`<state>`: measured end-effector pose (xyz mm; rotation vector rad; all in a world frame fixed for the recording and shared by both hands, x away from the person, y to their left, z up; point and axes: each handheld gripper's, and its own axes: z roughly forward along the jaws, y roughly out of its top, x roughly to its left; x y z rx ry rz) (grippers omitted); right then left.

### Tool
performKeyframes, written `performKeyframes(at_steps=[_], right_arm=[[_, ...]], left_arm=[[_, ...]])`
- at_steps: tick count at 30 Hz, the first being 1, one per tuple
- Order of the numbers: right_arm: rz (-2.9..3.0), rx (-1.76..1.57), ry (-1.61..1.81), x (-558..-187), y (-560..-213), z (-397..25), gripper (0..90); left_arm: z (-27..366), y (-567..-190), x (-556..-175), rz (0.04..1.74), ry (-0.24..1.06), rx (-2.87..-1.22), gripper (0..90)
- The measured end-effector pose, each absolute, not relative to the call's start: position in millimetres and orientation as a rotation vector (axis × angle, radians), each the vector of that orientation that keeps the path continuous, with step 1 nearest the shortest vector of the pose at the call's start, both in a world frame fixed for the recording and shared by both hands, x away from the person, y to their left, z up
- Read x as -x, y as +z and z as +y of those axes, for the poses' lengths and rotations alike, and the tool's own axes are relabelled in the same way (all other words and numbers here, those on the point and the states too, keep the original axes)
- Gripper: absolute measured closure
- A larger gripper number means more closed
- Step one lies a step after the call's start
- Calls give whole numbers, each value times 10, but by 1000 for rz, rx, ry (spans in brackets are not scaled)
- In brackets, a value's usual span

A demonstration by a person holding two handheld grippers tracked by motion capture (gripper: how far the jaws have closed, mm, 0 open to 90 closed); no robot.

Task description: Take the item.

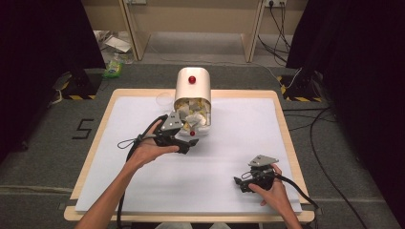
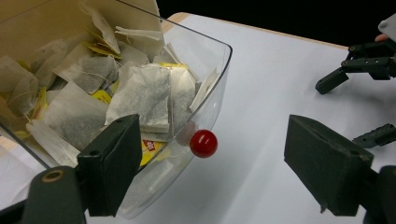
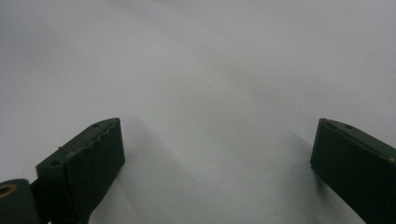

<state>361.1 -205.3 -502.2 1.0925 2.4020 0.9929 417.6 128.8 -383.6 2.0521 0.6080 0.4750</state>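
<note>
A wooden-edged table is covered by a white sheet. Grey carpet surrounds it, marked with a black figure "5" to the left. Black curtains are hung at both sides; light wooden furniture legs and loose black cables are seen behind and to the right.

A cream rounded container with a red knob on top is set at the far middle of the table. Its clear plastic front flap is swung open and down; a small red ball knob is fixed to that flap. The container is packed with white paper tea bags, some bearing yellow tags.

The left gripper is held by the left hand just in front of the flap. Its jaws are spread wide, nothing between them; in the left gripper view the red ball knob is seen between the two jaws, nearer the one at left, untouched.

The right gripper is held by the right hand near the table's right front, well apart from the container. Its jaws are spread wide over the bare white sheet, with nothing gripped.
</note>
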Motion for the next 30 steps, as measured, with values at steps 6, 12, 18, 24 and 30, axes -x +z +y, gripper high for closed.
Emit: performKeyframes(at_steps=[6,12,18,24,30], right_arm=[[2402,-1092,993,-3611,-5022,-2054,36],[2402,-1092,993,-3611,-5022,-2053,36],[2403,-1093,992,-3611,-5022,-2053,36],[2403,-1093,992,-3611,-5022,-2053,36],[2402,-1092,994,-3611,-5023,-2053,36]], left_arm=[[1290,-3848,-4138,604,469,-2054,188],[1309,-3870,-4097,605,437,-2047,188],[1324,-3869,-4084,605,423,-2045,198],[1355,-3841,-4097,616,403,-2014,211],[1398,-3718,-4142,625,412,-1976,220]])
